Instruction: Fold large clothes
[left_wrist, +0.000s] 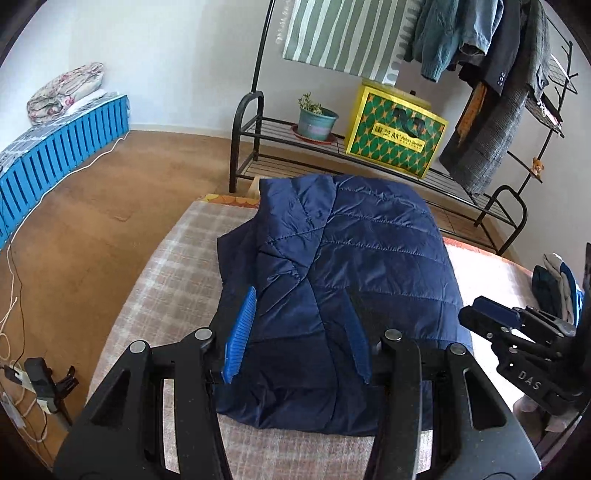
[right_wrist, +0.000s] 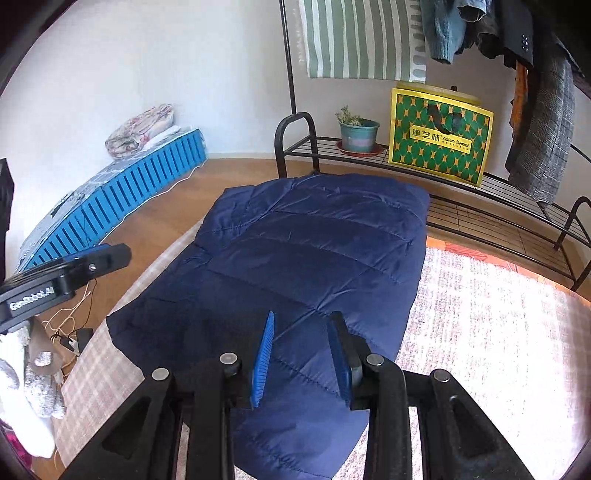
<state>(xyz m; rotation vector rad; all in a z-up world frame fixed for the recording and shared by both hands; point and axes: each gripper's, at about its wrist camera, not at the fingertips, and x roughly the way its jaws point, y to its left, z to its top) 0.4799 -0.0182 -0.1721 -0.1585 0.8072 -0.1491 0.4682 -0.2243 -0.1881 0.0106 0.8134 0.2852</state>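
Note:
A navy quilted jacket (left_wrist: 354, 266) lies folded into a rough rectangle on a plaid-covered surface (left_wrist: 173, 266); in the right wrist view the jacket (right_wrist: 295, 251) fills the middle. My left gripper (left_wrist: 299, 332) hovers over its near edge, blue pads (left_wrist: 240, 336) apart with nothing pinched. At the right of that view my right gripper (left_wrist: 491, 314) shows from the side. My right gripper (right_wrist: 303, 354) hangs above the jacket's near right part, open, its pads (right_wrist: 264, 358) clear of the fabric. The left gripper (right_wrist: 107, 254) shows at the left edge.
Behind the surface stands a black metal rack (left_wrist: 251, 122) holding a potted plant (left_wrist: 316, 120) and a yellow-green bag (left_wrist: 395, 133), with coats (left_wrist: 491, 122) hanging above. A blue slatted crate (left_wrist: 62, 162) lines the left wall. Cables (left_wrist: 14, 295) lie on the floor. Folded clothes (left_wrist: 557, 284) sit at the right.

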